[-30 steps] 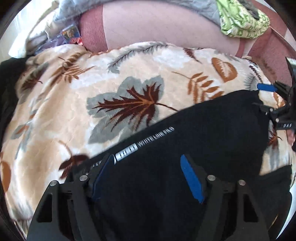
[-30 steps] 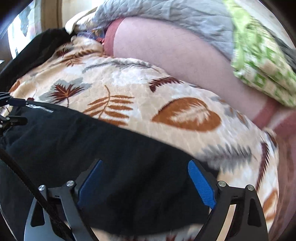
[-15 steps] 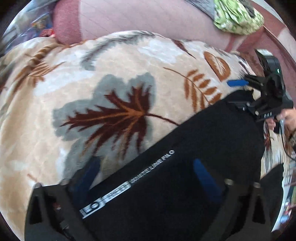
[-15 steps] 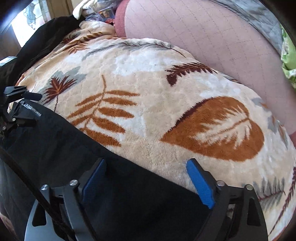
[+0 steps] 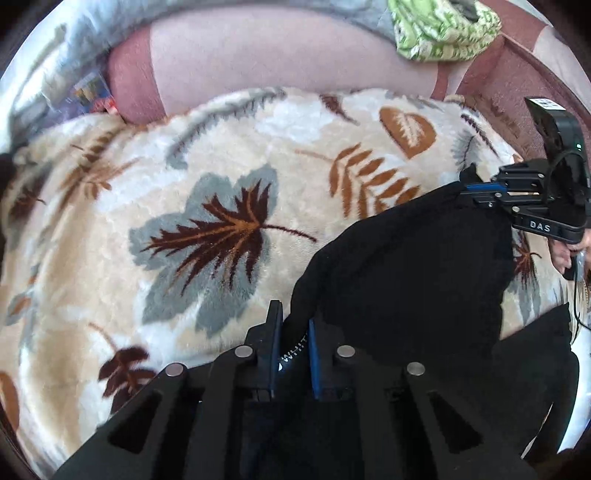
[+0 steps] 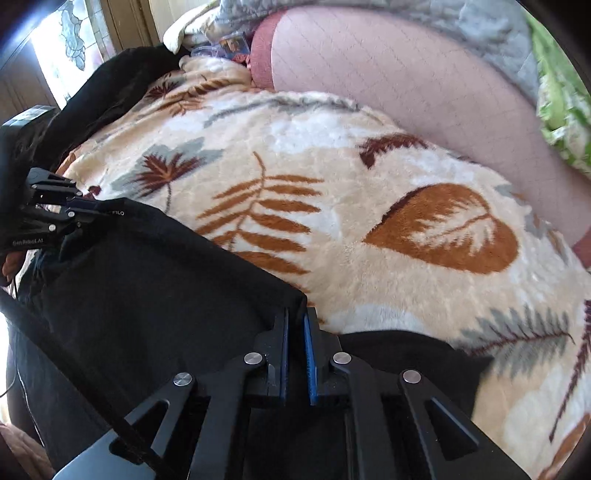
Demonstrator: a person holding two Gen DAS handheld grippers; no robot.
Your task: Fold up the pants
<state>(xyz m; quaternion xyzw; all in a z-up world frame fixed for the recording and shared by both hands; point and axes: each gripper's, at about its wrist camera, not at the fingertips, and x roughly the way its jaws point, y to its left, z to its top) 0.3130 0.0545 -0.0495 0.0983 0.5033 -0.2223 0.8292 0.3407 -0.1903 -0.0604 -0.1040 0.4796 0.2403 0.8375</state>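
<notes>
Black pants [image 5: 413, 266] lie across a leaf-patterned fleece blanket [image 5: 207, 192]. My left gripper [image 5: 293, 325] is shut on the pants' left corner, by white lettering on the fabric. My right gripper [image 6: 294, 321] is shut on the pants' [image 6: 147, 280] right corner. The far edge of the cloth is stretched between the two grippers. The right gripper also shows at the right of the left wrist view [image 5: 476, 190], and the left gripper at the left of the right wrist view [image 6: 83, 208], each pinching the black fabric.
A pink cushion [image 5: 280, 59] stands behind the blanket [image 6: 369, 177]. A green patterned cloth [image 5: 443, 26] and a grey quilt [image 6: 461, 22] lie on top of it. A second black garment [image 6: 110, 88] sits at the back left by a window.
Both grippers were open over the pants' edge; now both have closed on the fabric at its two corners and lifted the edge a little.
</notes>
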